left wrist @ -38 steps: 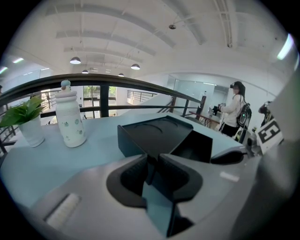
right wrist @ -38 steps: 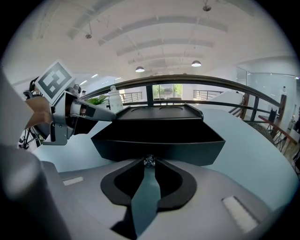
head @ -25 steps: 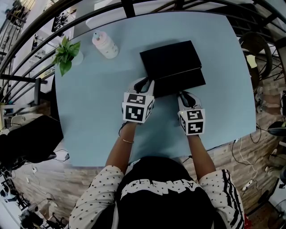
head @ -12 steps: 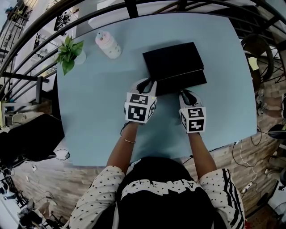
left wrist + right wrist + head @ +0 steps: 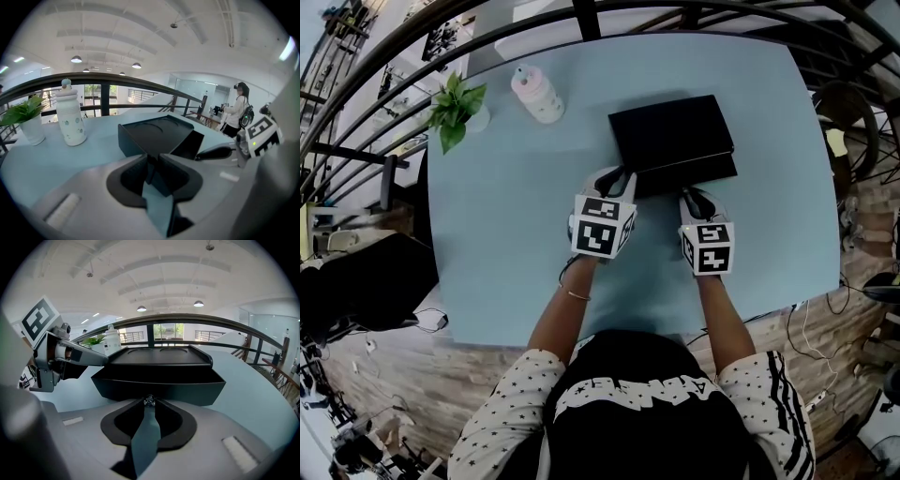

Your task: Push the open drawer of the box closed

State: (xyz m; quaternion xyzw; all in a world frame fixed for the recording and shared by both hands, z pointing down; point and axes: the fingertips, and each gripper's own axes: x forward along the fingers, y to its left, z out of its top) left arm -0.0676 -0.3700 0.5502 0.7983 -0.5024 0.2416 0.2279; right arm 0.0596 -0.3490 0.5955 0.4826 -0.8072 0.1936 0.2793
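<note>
Black rectangular box (image 5: 671, 131) is sitting on light blue table (image 5: 506, 234), open drawer (image 5: 689, 173) sticking out crosswise just ahead of left gripper (image 5: 618, 175) and right gripper (image 5: 690, 194). Both are touching its front, equally near, jaws pressed together.

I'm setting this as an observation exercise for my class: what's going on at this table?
A person, a claw in each hand, presses both against the front of the drawer of a black box on the light blue table. The left claw is at the drawer's left corner, the right claw near its middle, jaws together on both. The drawer sticks out a little, not yet closed.
</note>
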